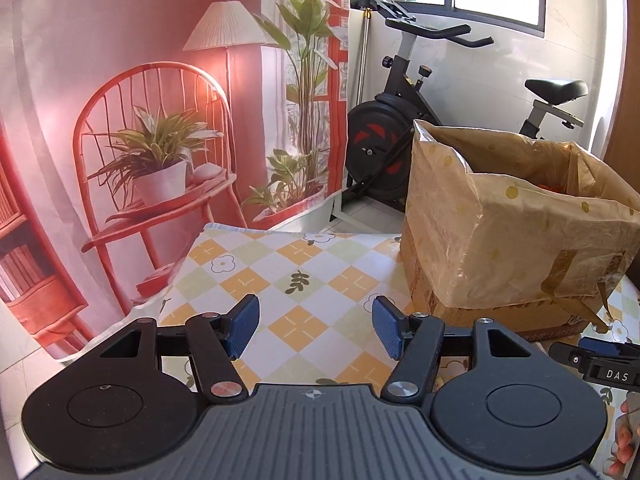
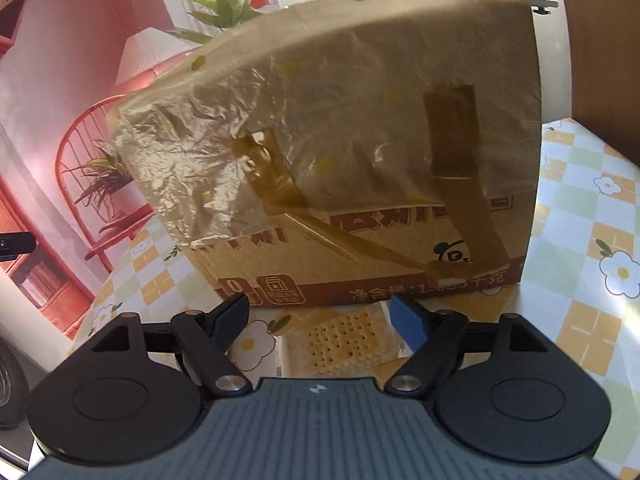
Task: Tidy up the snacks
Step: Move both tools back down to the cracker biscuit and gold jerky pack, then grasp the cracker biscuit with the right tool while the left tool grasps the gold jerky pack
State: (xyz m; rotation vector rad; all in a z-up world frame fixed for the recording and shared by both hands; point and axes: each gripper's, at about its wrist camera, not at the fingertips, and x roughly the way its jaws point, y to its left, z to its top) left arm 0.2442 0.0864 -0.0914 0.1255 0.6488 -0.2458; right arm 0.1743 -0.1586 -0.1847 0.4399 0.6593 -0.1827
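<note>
black tool (image 1: 316, 326), blue ribbed pads (image 1: 240, 326), silver screws, grey ridged housing

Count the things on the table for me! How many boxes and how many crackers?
Boxes: 1, the cardboard box lined with a plastic bag.
Crackers: 1, the cracker lying in front of the box, between the right gripper's open jaws.
Total: 2 on the table.

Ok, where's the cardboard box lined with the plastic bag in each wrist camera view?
Left wrist view: the cardboard box stands right of centre on the checked tablecloth, beyond the left gripper.
Right wrist view: it fills the centre, just beyond the right gripper.
Shared landmark: the brown tape strips on its front.
</note>
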